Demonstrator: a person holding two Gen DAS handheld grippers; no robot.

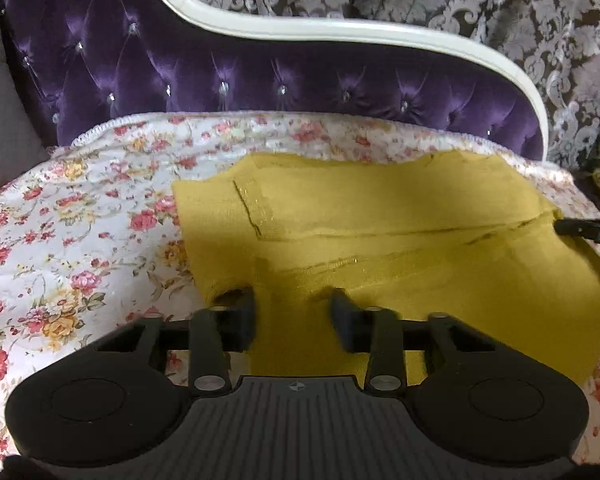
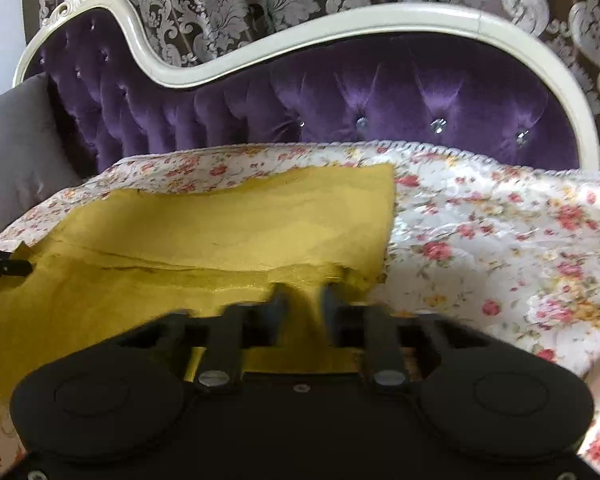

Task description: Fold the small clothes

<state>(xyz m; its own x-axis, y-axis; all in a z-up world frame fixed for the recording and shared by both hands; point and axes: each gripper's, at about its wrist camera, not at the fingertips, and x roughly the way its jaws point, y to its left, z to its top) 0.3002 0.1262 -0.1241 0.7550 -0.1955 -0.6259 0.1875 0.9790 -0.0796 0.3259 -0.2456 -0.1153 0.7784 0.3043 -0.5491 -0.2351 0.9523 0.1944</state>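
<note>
Two claws sit on mustard garment (image 1: 380, 208) over floral bedspread (image 1: 80, 220).

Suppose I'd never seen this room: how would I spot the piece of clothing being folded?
Find the purple tufted sofa back with its curving cream frame; in front of it lies a white bedspread printed with roses. On that spread is the mustard-yellow garment, lying mostly flat with a seam across it. It is the only plain, single-coloured cloth there, and both black grippers are at its near edge.

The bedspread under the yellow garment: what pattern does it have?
The bedspread is white with pink and yellow flowers, clearest in the right wrist view.
</note>
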